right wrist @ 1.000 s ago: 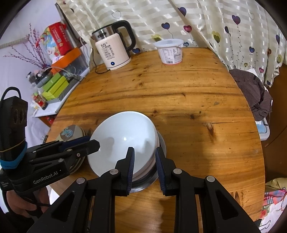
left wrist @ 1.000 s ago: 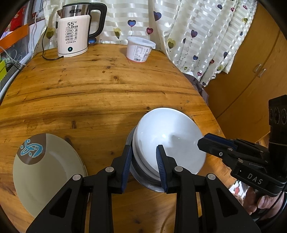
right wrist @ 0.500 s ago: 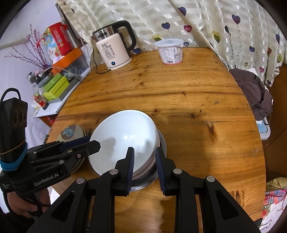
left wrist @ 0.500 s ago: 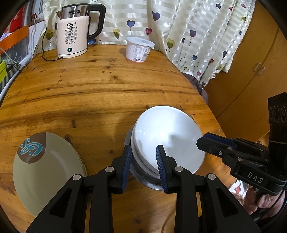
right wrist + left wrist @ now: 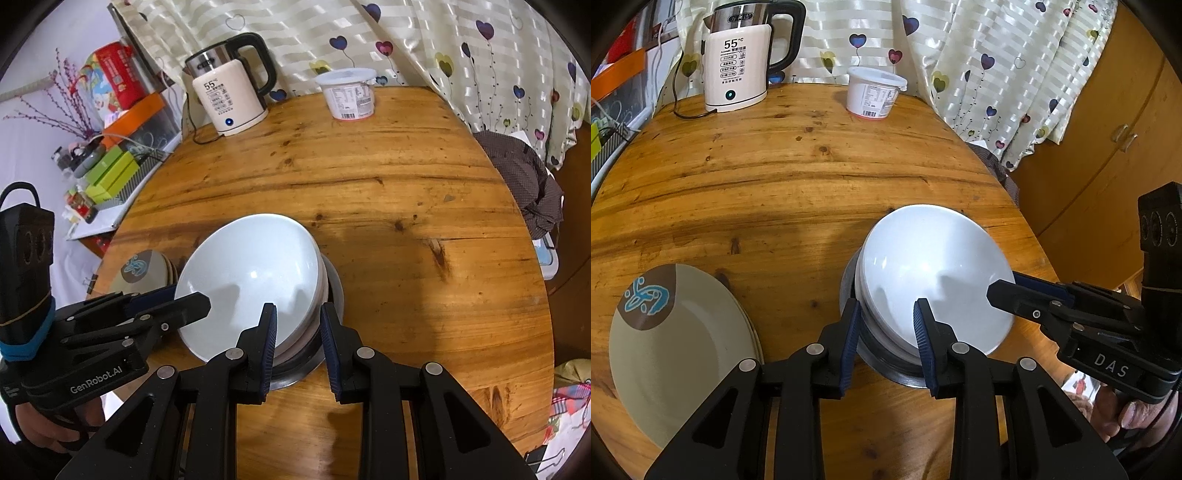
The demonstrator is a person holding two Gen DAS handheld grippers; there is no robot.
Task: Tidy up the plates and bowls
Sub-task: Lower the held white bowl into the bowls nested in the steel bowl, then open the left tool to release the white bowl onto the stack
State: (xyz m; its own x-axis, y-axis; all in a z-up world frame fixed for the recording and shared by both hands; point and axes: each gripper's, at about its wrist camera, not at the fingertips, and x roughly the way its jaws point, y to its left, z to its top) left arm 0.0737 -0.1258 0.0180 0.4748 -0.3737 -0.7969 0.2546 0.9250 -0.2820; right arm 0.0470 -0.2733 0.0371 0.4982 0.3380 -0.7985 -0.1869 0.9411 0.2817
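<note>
Two grippers grip white bowl (image 5: pixel 934 273) rim: left gripper (image 5: pixel 886 332), right gripper (image 5: pixel 297 334) | bowls nested on steel basin (image 5: pixel 886 365) | plates (image 5: pixel 683 339) stacked left | release pending

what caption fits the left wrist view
Both grippers, left and right, clamp opposite rims of stacked white bowls on a round wooden table.

The electric kettle (image 5: pixel 738 68) shows "55°C" on its cream front, above rows of small print too fine to read; the same "55" shows in the right wrist view (image 5: pixel 229 98). The right gripper (image 5: pixel 1006 291) carries "DAS" in pale letters on its black body. The left gripper (image 5: pixel 192 301) reads "GenRobot.AI" along its side. The white plastic tub (image 5: pixel 873 92) bears a printed label and barcode, illegible.
</note>
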